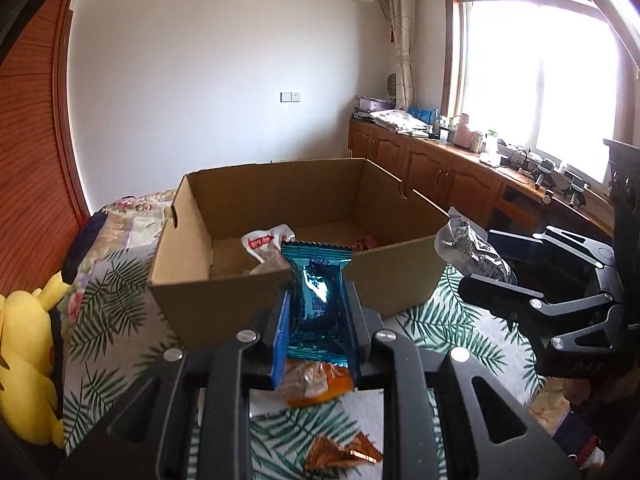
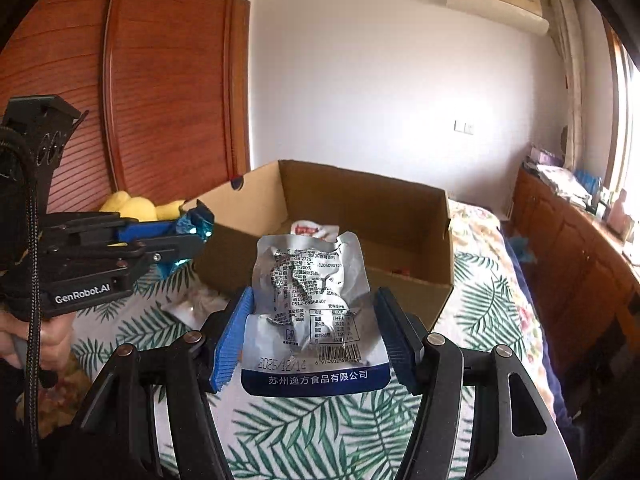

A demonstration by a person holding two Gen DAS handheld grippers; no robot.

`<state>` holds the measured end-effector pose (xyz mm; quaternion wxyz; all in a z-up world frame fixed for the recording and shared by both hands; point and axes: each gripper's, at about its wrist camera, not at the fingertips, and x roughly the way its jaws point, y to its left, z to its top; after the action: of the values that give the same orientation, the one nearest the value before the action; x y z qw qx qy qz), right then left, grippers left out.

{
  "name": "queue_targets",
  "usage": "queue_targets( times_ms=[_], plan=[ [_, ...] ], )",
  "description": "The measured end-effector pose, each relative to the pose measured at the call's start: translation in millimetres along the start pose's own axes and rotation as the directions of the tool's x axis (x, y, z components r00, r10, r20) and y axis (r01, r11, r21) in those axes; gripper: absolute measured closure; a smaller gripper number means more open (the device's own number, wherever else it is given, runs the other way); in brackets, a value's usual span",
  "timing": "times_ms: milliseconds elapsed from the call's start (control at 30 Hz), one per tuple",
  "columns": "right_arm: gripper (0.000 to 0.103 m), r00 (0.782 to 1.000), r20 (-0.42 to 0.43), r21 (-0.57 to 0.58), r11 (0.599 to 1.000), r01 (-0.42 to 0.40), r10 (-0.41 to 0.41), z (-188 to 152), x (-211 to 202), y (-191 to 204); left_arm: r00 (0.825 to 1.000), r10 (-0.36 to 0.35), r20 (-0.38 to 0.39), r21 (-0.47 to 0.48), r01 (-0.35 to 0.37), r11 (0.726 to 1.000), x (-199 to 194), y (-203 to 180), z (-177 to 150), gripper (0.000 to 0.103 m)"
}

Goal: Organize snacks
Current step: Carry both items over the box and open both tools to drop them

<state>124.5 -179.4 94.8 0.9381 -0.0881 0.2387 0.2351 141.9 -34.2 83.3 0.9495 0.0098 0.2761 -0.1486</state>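
Leafy green cloth covers the bed under a brown cardboard box; from the left wrist, the left gripper pinches a shiny blue snack packet tight, held up just before the box; only this view shows an orange snack and a small brown wrapper lying below; from the right wrist, the right gripper squeezes a silver pouch by its sides near the box; a hand shows only here.

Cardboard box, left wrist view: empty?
No. The cardboard box already holds a white and red snack packet near its front wall, and a bit of red wrapper shows further right inside.
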Motion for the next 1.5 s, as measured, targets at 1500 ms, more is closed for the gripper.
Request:
queue_targets(
  times_ms=[1500],
  plan=[
    [0.039, 0.999, -0.031, 0.018, 0.999, -0.027, 0.027, 43.8, 114.9, -39.0, 0.999, -0.003, -0.040, -0.046, 0.001, 0.999, 111.1, 57.5, 44.4, 0.070]
  ],
)
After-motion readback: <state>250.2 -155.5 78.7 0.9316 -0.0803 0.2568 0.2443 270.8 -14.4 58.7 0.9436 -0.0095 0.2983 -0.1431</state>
